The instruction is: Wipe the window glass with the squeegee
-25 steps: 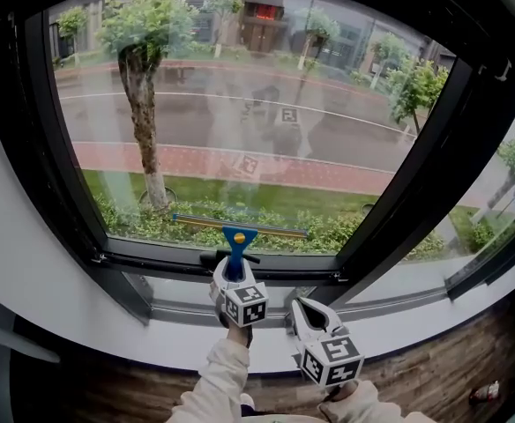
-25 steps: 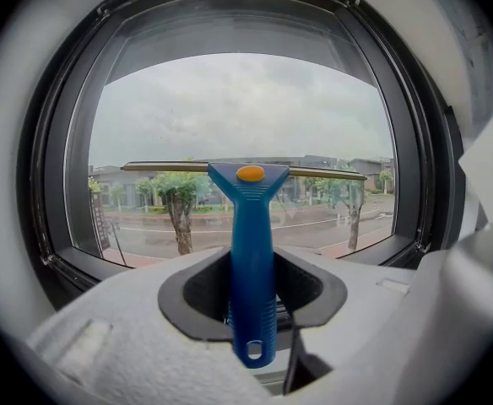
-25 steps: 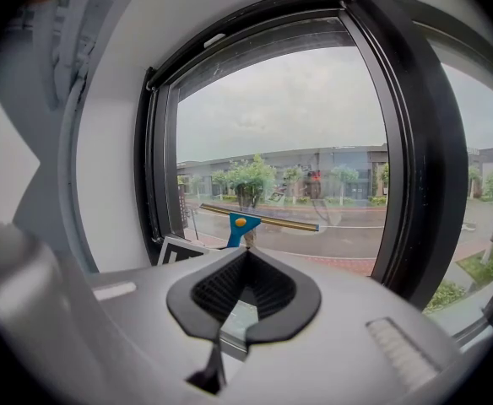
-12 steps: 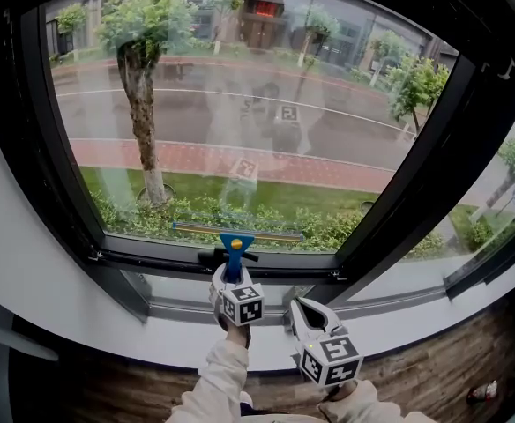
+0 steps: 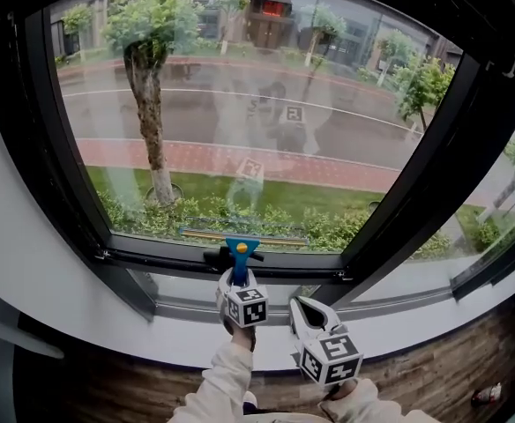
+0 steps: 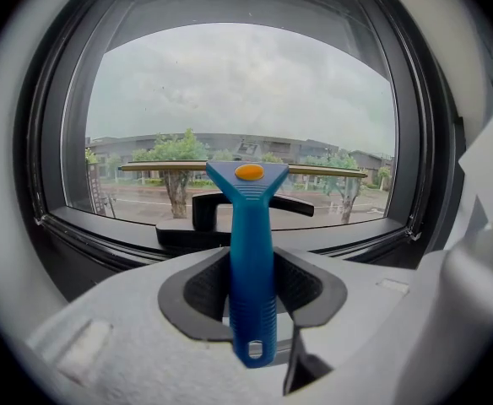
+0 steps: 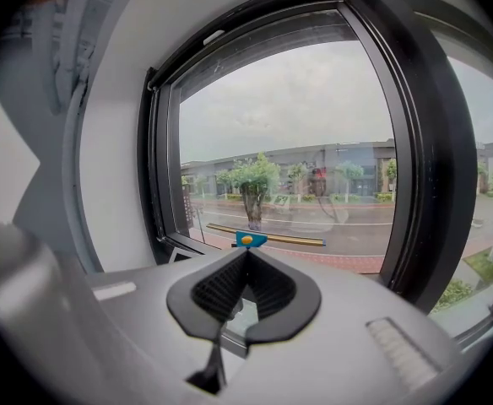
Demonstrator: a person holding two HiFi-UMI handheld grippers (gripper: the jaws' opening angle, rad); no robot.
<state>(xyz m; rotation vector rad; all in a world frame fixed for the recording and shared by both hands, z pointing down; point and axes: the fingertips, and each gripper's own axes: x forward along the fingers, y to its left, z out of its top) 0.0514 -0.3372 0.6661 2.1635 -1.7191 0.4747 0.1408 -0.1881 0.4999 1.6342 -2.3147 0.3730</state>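
The squeegee (image 5: 240, 256) has a blue handle with an orange dot and a long thin blade. Its blade (image 5: 231, 234) lies level against the window glass (image 5: 266, 122), just above the lower frame. My left gripper (image 5: 237, 277) is shut on the handle and points up at the pane. In the left gripper view the handle (image 6: 252, 251) stands upright between the black pads (image 6: 204, 289). My right gripper (image 5: 301, 306) hovers lower and to the right, shut with nothing in it. In the right gripper view its jaws meet at the tips (image 7: 246, 256), and the squeegee (image 7: 246, 240) shows just beyond them.
A black window handle (image 5: 225, 256) lies on the lower frame right under the blade, also visible behind the squeegee (image 6: 230, 207). Thick black frame posts (image 5: 434, 148) bound the pane on both sides. A white sill (image 5: 169, 324) runs below, with wooden floor (image 5: 434, 377) beneath.
My left gripper has drawn the squeegee a little way down the glass, so the blade now sits near the pane's bottom edge. The right gripper has barely moved.
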